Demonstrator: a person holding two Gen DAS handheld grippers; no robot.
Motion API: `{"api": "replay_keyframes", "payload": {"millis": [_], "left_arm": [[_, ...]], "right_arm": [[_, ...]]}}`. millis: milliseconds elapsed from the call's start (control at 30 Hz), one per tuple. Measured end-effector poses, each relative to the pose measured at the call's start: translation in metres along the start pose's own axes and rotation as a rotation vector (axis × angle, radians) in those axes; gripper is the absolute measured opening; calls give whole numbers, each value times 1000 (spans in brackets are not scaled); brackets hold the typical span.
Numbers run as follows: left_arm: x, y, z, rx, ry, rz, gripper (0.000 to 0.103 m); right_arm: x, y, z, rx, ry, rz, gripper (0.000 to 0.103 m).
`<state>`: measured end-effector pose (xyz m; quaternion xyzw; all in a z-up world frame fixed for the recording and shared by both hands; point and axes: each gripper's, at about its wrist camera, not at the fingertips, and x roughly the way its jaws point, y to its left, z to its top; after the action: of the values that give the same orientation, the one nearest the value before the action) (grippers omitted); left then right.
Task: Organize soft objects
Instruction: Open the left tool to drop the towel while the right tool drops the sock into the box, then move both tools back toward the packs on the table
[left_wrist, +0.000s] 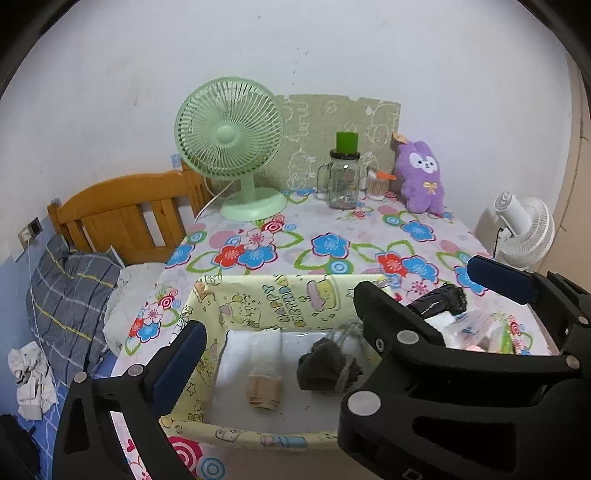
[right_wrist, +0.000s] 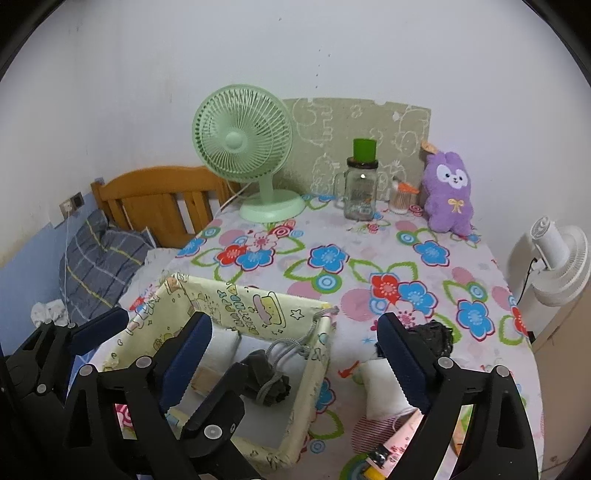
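A yellow fabric basket (left_wrist: 258, 299) (right_wrist: 236, 302) stands on the flowered table. It holds a folded white cloth (left_wrist: 255, 350), a tan roll (left_wrist: 264, 393) and a dark grey sock bundle (left_wrist: 327, 367) (right_wrist: 264, 380). My left gripper (left_wrist: 277, 314) is open and empty, hovering over the basket. My right gripper (right_wrist: 295, 339) is open and empty, above the basket's right rim. A white cloth (right_wrist: 382, 387) and a black lacy piece (right_wrist: 434, 338) (left_wrist: 437, 301) lie on the table right of the basket. A purple plush toy (left_wrist: 421, 177) (right_wrist: 448, 192) sits at the back right.
A green fan (left_wrist: 231, 142) (right_wrist: 245, 142), a glass jar with green cap (left_wrist: 343, 177) (right_wrist: 360, 184) and a cotton-swab cup (right_wrist: 400, 199) stand at the back. A white fan (right_wrist: 557, 258) stands off the right edge. A bed with plaid pillow (left_wrist: 70, 291) lies left.
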<state>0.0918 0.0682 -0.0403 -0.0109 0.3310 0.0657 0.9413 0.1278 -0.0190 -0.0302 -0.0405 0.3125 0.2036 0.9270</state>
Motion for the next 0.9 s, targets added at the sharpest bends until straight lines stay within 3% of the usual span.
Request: {"api": "replay_keyframes", "payload": {"millis": [900], "left_arm": [[-49,-75,1,52,-99,-102,103]], "right_arm": [[-81,-61,-14,47,-107,-120,102]]}}
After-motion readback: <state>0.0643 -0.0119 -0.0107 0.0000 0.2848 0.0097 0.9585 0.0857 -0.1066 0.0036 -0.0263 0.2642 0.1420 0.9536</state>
